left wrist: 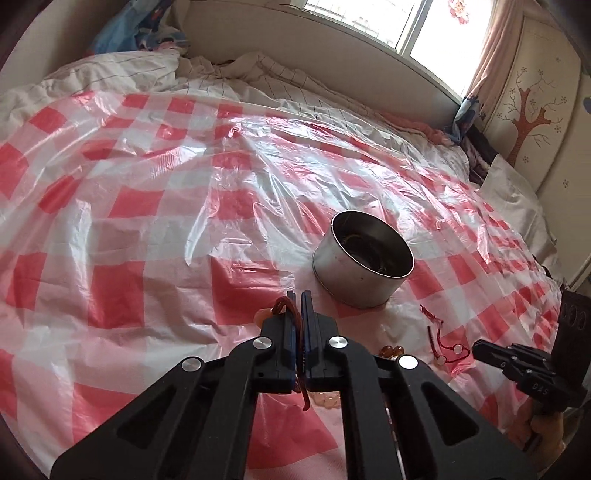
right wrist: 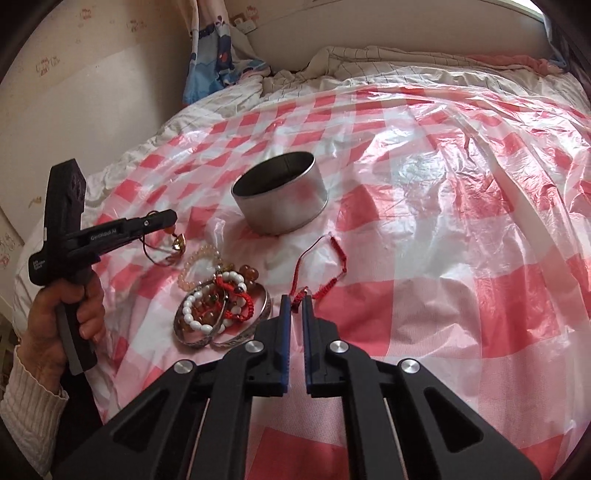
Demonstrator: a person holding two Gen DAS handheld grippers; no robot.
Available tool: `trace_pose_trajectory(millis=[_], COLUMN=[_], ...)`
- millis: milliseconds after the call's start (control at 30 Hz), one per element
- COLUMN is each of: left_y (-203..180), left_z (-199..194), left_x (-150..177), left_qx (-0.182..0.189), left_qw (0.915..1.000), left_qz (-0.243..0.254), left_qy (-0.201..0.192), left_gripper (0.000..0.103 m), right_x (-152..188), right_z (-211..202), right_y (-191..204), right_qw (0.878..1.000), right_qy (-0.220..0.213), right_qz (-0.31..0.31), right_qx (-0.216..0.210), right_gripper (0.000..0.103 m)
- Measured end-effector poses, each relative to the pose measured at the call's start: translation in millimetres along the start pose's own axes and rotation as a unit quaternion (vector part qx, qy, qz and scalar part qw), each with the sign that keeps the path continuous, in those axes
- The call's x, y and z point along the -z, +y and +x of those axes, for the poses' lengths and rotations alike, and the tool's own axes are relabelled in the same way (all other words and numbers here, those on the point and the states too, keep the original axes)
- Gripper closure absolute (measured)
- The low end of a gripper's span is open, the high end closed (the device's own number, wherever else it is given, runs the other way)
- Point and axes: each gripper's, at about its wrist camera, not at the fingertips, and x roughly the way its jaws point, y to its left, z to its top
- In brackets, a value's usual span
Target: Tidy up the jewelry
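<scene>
A bed fills the room, its pale grid-lined quilt rumpled toward the far wall and overlaid with a crinkled red-and-white checked plastic sheet. Bright daylight comes through a window above a cream ledge, edged by a pink curtain. A wall panel with a painted tree stands beside it. Blue patterned fabric hangs in one corner.

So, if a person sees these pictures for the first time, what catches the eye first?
Probably the round metal tin, standing open on the red-and-white checked plastic sheet over the bed. Next, the tangled pile of bracelets in front of the tin, with a red string bracelet lying apart to its right. The left gripper is shut on a dark red cord.
</scene>
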Motion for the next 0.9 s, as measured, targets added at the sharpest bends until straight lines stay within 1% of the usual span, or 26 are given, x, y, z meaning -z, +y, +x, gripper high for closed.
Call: trace_pose_trajectory(millis=[100,200,300,367,400,433,567,600,667,700,733,767,800,833,900], left_y=[-0.9,-3.2,-4.2,-7.1,-8.9,-9.7,-8.7,-8.1,-7.6,-7.9,-8.0,-8.1,-8.3,-8.3,-7.7], left_z=[4.2,6.3,13.3,19.5,21.6,22.8,25.6,26.4,29.4,31.6,34.4,38.3,40.2,40.5,40.5], left_x=[0.1,0.6,3.6,6.8,8.2,8.7,9.5,10.0,11.4,12.2,13.6,15.3,17.1,18.0,18.3], left_qx=[-0.009,-0.043,-0.072,-0.101,-0.109,-0.113,-0.118,-0.12,-0.126,-0.13,-0.135,-0.141,-0.153,-0.158,-0.154], left_qw=[0.9999,0.9986,0.9956,0.9913,0.9896,0.9888,0.9879,0.9874,0.986,0.985,0.9836,0.9816,0.9794,0.9784,0.9788], left_qz=[0.005,0.027,0.05,0.07,0.079,0.081,0.082,0.083,0.085,0.087,0.09,0.094,0.098,0.101,0.101], left_qy=[0.01,0.016,0.034,0.047,0.051,0.054,0.059,0.061,0.067,0.072,0.078,0.087,0.088,0.087,0.089], left_gripper=[0.1,0.1,0.1,0.1,0.1,0.1,0.099,0.099,0.099,0.099,0.095,0.09,0.083,0.081,0.081], right_x=[-3.7,-6.8,-7.3,-5.4,-4.9,-5.1,-14.3,-15.9,-13.5,-10.7,-8.2,-7.4,-6.8,-6.1,-5.4], right_z=[-9.5,-17.2,-13.8,-3.8,0.2,2.7,18.7,25.0,40.7,49.3,53.2,53.8,53.8,52.9,48.5], right_y=[-3.7,-1.5,-2.2,-6.6,-7.3,-5.8,0.4,2.4,8.9,12.6,15.2,18.6,19.4,17.6,7.0], right_qw=[1.0,0.999,0.999,1.0,1.0,1.0,1.0,0.999,0.998,0.996,0.995,0.994,0.995,0.995,0.998], right_qy=[-0.026,-0.048,-0.041,-0.018,-0.014,-0.015,-0.009,-0.003,0.023,0.041,0.047,0.05,0.054,0.054,0.052], right_qz=[0.011,0.006,0.006,0.017,0.019,0.014,0.0,-0.005,-0.029,-0.043,-0.055,-0.063,-0.063,-0.057,-0.024], right_qx=[-0.009,-0.011,0.0,0.004,0.013,0.022,0.027,0.032,0.057,0.069,0.071,0.068,0.061,0.054,0.022], right_gripper=[0.097,0.097,0.097,0.068,0.041,0.037,0.037,0.037,0.037,0.045,0.061,0.07,0.084,0.089,0.095])
